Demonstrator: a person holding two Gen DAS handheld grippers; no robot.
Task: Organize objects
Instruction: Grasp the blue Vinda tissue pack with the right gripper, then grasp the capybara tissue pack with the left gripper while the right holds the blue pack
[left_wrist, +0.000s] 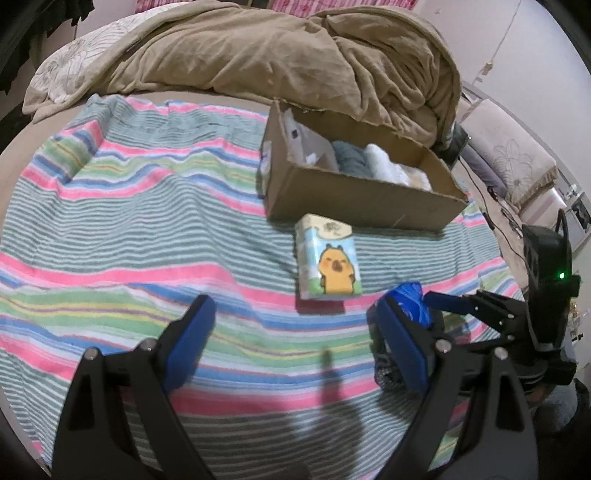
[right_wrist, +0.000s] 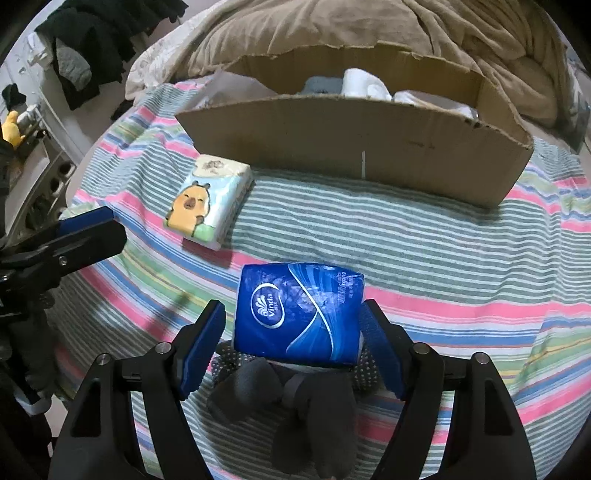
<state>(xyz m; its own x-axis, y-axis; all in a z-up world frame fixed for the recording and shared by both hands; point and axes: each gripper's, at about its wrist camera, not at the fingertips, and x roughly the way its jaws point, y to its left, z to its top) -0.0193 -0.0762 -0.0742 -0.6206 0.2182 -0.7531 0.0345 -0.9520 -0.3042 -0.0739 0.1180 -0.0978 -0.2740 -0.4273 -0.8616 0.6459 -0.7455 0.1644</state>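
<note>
A blue Vinda tissue pack (right_wrist: 299, 314) lies on the striped towel between the open jaws of my right gripper (right_wrist: 293, 345); the right pad is near its edge and the left pad stands apart. It rests on grey dotted socks (right_wrist: 295, 398). The blue pack also shows in the left wrist view (left_wrist: 408, 299). A capybara tissue pack (left_wrist: 328, 258) (right_wrist: 207, 199) lies in front of the cardboard box (left_wrist: 362, 199) (right_wrist: 354, 147). My left gripper (left_wrist: 291, 332) is open and empty over the towel, left of the blue pack.
The box holds rolled cloths (left_wrist: 351, 158) and white items (right_wrist: 365, 85). A brown duvet (left_wrist: 277, 51) is bunched behind it. The striped towel (left_wrist: 129, 221) covers the bed. Dark clothes (right_wrist: 92, 37) hang at the far left.
</note>
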